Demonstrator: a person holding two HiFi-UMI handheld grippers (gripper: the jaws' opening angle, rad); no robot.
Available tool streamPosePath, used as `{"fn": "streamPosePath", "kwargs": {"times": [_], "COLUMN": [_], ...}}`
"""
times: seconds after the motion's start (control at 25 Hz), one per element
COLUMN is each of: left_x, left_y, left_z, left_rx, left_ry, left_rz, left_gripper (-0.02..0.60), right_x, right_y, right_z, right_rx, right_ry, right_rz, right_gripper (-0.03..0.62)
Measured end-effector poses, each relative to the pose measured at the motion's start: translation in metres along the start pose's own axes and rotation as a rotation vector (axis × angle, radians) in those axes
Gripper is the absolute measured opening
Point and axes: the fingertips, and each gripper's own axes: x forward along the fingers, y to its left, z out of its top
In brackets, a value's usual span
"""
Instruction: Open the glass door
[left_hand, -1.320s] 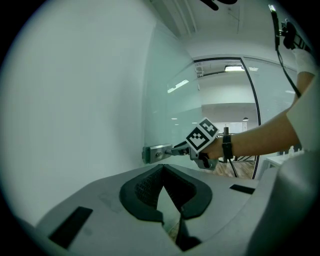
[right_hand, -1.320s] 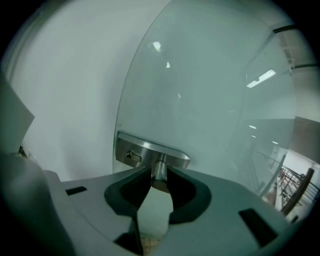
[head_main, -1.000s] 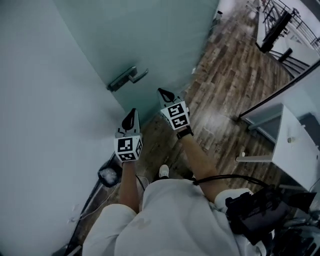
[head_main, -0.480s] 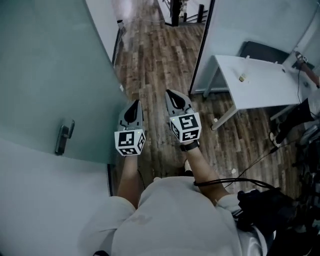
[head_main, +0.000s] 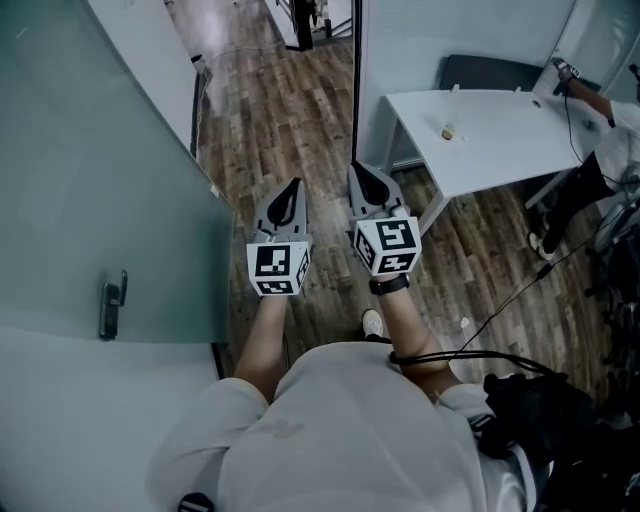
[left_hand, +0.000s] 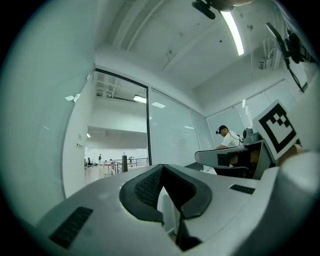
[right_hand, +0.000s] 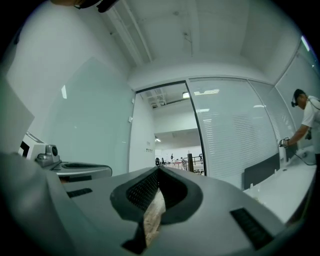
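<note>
At the left of the head view stands the glass door (head_main: 100, 170), a frosted pane with its metal handle (head_main: 112, 305) low on the side facing the person. The pane's free edge lies just to the left of the left gripper (head_main: 292, 188), apart from it. Ahead of the pane's edge, bare wood floor (head_main: 270, 100) runs on through the doorway, and both gripper views look along that opening toward a bright hall beyond. The left gripper has its jaws pressed together with nothing between them. The right gripper (head_main: 358, 170) is likewise closed and empty. The two are held side by side in front of the person's body, near each other but not touching, and neither touches the door or its handle. A thin black frame post (head_main: 355, 80) rises just beyond the right gripper, with a fixed glass wall to its right. Against that wall stands a white table (head_main: 500, 150) with a small object (head_main: 449, 132) lying on it. Another person (head_main: 600, 110) leans over the table's far right end.
</note>
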Motion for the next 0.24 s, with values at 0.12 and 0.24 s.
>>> {"fn": "streamPosePath", "kwargs": {"times": [0.12, 0.24], "left_x": [0.0042, 0.0052], "left_y": [-0.0064, -0.0100], "left_z": [0.0005, 0.0017], "left_rx": [0.004, 0.007], "left_ry": [0.000, -0.009], "left_rz": [0.007, 0.021], "left_gripper": [0.003, 0.003], "right_x": [-0.0011, -0.0025], "right_y": [-0.0037, -0.0059], "right_z": [0.0031, 0.0043], "right_rx": [0.003, 0.002], "right_ry": [-0.006, -0.008], "right_rz": [0.007, 0.013], "right_gripper": [0.003, 0.003]}}
